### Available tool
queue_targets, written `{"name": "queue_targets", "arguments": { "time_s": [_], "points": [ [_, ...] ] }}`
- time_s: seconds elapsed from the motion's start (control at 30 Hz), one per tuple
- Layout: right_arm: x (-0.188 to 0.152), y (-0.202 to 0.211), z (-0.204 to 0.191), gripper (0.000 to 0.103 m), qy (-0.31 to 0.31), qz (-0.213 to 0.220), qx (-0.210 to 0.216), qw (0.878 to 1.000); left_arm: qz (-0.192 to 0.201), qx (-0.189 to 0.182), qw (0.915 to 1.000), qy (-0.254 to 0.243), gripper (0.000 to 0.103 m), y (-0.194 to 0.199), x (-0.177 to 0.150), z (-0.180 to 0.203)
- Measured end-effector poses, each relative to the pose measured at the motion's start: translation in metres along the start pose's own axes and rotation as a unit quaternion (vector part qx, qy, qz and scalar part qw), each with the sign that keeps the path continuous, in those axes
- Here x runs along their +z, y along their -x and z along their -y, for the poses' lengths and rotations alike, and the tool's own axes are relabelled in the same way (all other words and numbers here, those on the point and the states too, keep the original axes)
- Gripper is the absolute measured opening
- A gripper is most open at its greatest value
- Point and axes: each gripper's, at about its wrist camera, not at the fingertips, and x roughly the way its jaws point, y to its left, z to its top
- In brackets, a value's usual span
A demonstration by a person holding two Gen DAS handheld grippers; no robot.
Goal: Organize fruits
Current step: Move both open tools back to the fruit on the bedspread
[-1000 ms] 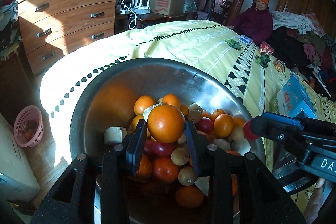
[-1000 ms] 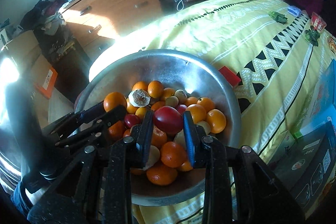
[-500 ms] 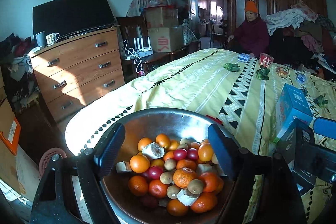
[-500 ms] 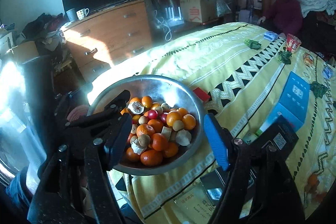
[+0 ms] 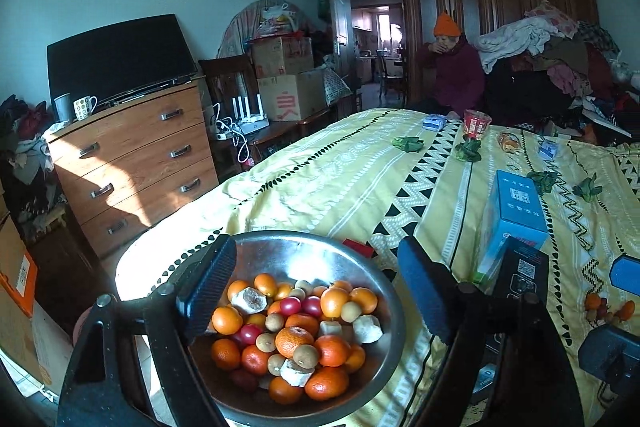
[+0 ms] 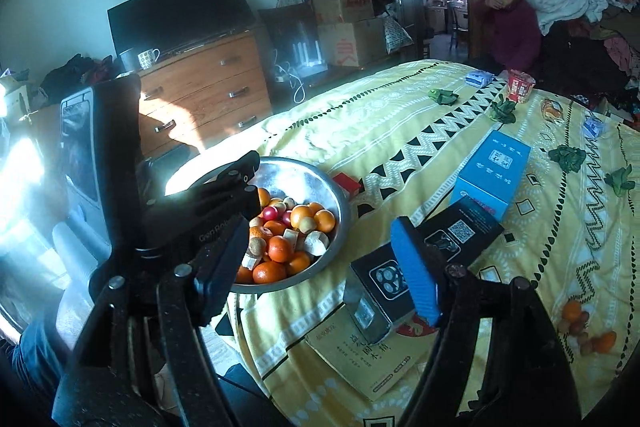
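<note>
Cluttered bedroom, yellow patterned bed (image 5: 340, 163) carrying a steel bowl (image 5: 280, 247) heaped with fruits (image 5: 296, 331).

The bowl sits at the bed's near corner. Best approach, I judge: drop over one topmost fruit, close gently, avoid rolling neighbours. Left claw (image 5: 316, 291) hangs above the bowl, spread wide and empty; right claw (image 6: 320, 263) likewise gapes, holding nothing, beside the bowl.
</note>
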Motion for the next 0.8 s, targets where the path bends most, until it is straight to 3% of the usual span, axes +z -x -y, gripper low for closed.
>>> {"name": "queue_targets", "arguments": {
  "time_s": [0.23, 0.47, 0.67, 0.8],
  "points": [
    [-0.022, 0.024, 0.035, 0.075, -0.025, 0.0, -0.018, 1.0, 0.006, -0.019, 0.9996, -0.021, 0.084, 0.011, 0.007, 0.037],
    [-0.073, 0.06, 0.099, 0.075, -0.052, -0.017, -0.068, 0.996, 0.004, -0.082, 0.9953, -0.051, 0.084, 0.026, 0.001, 0.098],
    [-0.149, 0.095, 0.183, 0.074, -0.132, -0.059, -0.136, 0.98, -0.009, -0.155, 0.9825, -0.103, 0.084, 0.039, -0.015, 0.173],
    [-0.186, 0.119, 0.228, 0.074, -0.193, -0.071, -0.179, 0.962, -0.029, -0.217, 0.9658, -0.139, 0.084, 0.045, -0.029, 0.227]
  ]
}}
